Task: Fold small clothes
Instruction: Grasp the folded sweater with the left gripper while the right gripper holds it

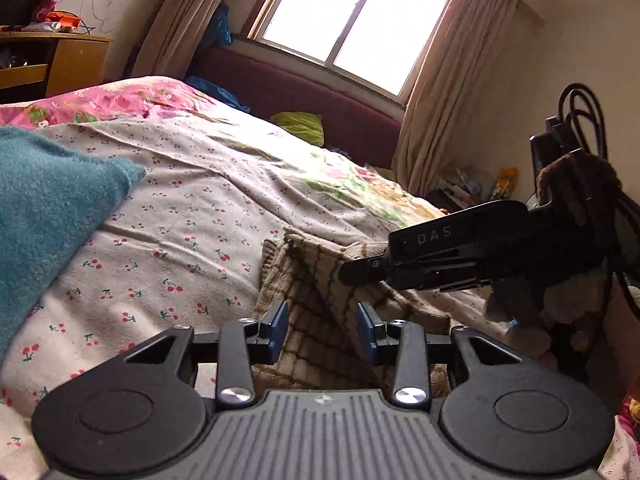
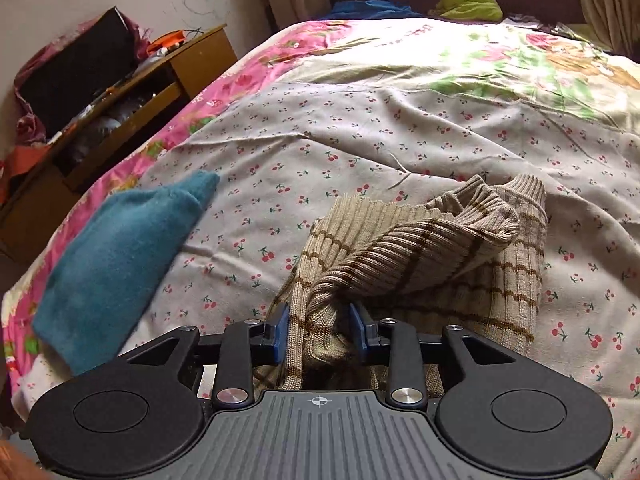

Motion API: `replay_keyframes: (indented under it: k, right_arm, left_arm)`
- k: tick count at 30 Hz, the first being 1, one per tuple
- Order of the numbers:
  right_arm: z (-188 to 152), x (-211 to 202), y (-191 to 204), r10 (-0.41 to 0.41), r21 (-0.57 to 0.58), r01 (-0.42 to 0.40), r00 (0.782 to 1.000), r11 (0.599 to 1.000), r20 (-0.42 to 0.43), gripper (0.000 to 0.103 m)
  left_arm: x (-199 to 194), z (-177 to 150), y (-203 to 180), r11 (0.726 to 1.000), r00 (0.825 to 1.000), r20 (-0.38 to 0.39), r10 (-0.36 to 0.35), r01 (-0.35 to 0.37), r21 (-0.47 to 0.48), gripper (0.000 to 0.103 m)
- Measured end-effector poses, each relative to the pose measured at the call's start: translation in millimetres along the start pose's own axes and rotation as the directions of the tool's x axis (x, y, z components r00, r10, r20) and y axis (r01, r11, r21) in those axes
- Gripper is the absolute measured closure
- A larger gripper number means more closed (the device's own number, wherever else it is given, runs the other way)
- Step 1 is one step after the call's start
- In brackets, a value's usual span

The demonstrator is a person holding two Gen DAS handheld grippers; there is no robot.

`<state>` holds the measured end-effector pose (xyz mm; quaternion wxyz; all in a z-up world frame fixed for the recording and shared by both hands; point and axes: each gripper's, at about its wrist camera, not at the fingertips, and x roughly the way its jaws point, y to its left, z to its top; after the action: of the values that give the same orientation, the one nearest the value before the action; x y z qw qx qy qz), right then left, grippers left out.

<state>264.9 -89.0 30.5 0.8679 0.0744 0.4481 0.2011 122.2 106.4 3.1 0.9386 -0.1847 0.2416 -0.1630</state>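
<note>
A beige ribbed sweater with brown check stripes (image 2: 440,248) lies bunched on the cherry-print bed sheet (image 2: 360,128); it also shows in the left wrist view (image 1: 320,300). My right gripper (image 2: 322,332) is shut on a bunched fold of the sweater between its blue pads. In the left wrist view the right gripper (image 1: 360,270) reaches in from the right, its tip on the sweater. My left gripper (image 1: 323,330) is open, its jaws apart just above the sweater's near part, holding nothing. A folded teal garment (image 2: 116,264) lies on the sheet to the left, also in the left wrist view (image 1: 48,216).
A pink floral quilt (image 2: 240,76) covers the far side of the bed. A wooden bedside shelf (image 2: 132,92) full of clutter stands at the left. A dark red headboard (image 1: 304,96), a window and curtains are behind. A green cloth (image 2: 468,4) lies at the bed's far end.
</note>
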Motion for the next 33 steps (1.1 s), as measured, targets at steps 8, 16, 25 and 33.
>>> replay_keyframes:
  k: [8,16,25,33]
  right_arm:
    - [9.8,-20.4,-38.0,0.101,0.145,-0.102,0.995,0.984,0.016,0.058]
    - [14.9,-1.8,-62.5,0.063,0.249,-0.068,0.998,0.966,0.027,0.057]
    - [40.3,31.6,-48.8,-0.065,0.264,0.056,0.998,0.963,0.026,0.084]
    - [54.4,83.0,18.1,-0.172,0.013,0.173,0.984,0.985,-0.043,0.084]
  left_arm:
    - [13.0,0.8,-43.2,0.987,1.000,-0.027,-0.012,0.016,0.158,0.050]
    - [53.2,-19.6,-46.6,0.979,0.984,-0.158,0.083,-0.051,0.198,0.050]
    - [59.2,-24.4,-17.1,0.994,0.968,-0.239,0.075,-0.053,0.096,0.074]
    - [52.9,-25.3,13.6,0.994,0.949,-0.309,0.057,-0.082,-0.068,0.076]
